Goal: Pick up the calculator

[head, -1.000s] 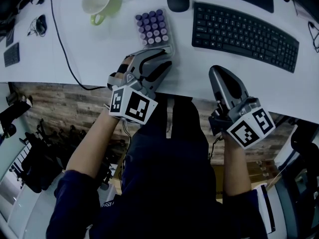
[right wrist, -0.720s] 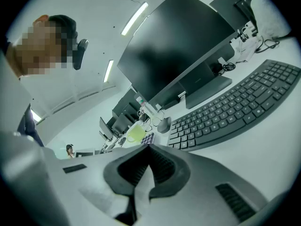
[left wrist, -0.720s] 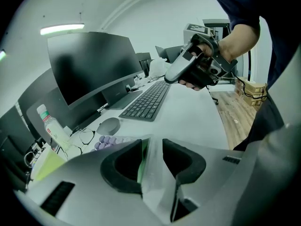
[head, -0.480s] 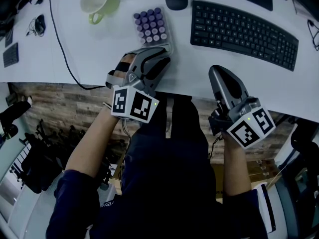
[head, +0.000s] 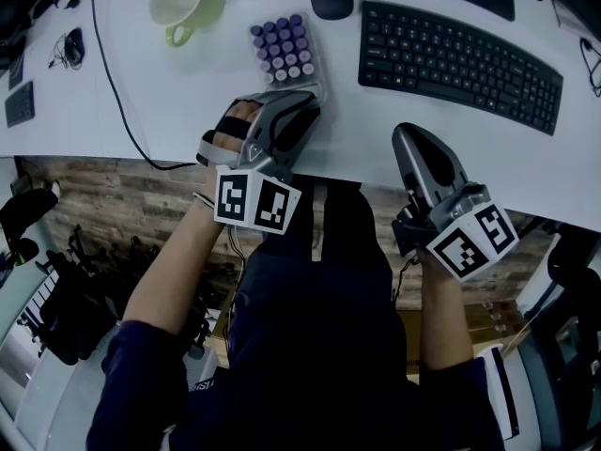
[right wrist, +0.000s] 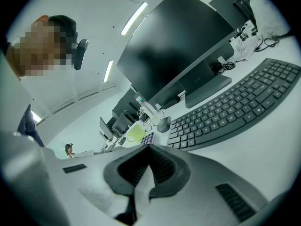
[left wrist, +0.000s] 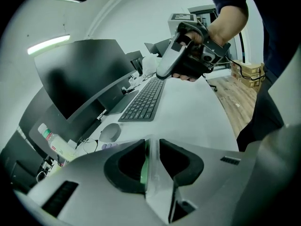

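Head view: the calculator (head: 285, 50), purple-keyed, is seen lying flat on the white desk (head: 188, 92), between the mug (head: 183, 3) and the keyboard (head: 460, 54). The left gripper (head: 302, 101) is placed at the calculator's near end. The right gripper (head: 408, 137) is held over the desk's front edge, well apart from the calculator.

Left gripper view: the jaws are recorded as closing. The calculator's pale near edge (left wrist: 151, 159) is seen between the pads, which stand just beside it on either side. A full clamp is not shown, so the calculator is noted as not yet grasped. The right gripper (left wrist: 169, 60) is seen beyond, above the desk.

Right gripper view: the jaws are seen clenched together with nothing between them. The calculator (right wrist: 146, 136) is glimpsed past their tips, beside the mug (right wrist: 136, 134).
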Tool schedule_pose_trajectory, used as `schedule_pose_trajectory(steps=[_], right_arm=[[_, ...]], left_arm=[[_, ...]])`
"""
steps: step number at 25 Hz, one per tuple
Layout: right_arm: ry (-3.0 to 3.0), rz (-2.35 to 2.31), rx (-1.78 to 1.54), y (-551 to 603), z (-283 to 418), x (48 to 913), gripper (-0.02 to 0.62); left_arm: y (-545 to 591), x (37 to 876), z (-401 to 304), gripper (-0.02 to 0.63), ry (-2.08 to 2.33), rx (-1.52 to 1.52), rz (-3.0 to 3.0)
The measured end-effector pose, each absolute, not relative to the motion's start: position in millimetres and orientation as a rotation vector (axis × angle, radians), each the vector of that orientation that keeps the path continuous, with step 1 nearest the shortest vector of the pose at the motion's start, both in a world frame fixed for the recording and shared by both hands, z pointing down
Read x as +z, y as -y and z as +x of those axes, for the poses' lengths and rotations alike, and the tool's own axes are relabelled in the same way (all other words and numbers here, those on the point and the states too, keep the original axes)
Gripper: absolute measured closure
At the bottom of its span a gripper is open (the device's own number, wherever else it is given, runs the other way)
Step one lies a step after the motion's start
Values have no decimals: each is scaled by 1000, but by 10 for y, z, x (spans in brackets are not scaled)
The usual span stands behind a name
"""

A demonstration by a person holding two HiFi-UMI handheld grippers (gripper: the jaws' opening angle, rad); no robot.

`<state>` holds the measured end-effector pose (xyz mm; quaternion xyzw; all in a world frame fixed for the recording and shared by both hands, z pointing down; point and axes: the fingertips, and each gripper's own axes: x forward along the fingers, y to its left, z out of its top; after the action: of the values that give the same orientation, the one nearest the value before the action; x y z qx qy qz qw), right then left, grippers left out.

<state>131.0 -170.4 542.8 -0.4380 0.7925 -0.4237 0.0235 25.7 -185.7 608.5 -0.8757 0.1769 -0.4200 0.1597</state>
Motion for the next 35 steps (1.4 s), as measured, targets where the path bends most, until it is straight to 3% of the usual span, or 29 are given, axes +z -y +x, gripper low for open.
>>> schedule_pose_trajectory(steps=[24,35], right_arm=[[-2496,-1343,-1216,1779,1220,5040,594],[-2526,-1347,-1109,1828,1157,4615,594]], left_arm=[[1823,5752,193,520,-453,-1141,-2424],[1905,5201,165,520,-498,-1045,-2371]])
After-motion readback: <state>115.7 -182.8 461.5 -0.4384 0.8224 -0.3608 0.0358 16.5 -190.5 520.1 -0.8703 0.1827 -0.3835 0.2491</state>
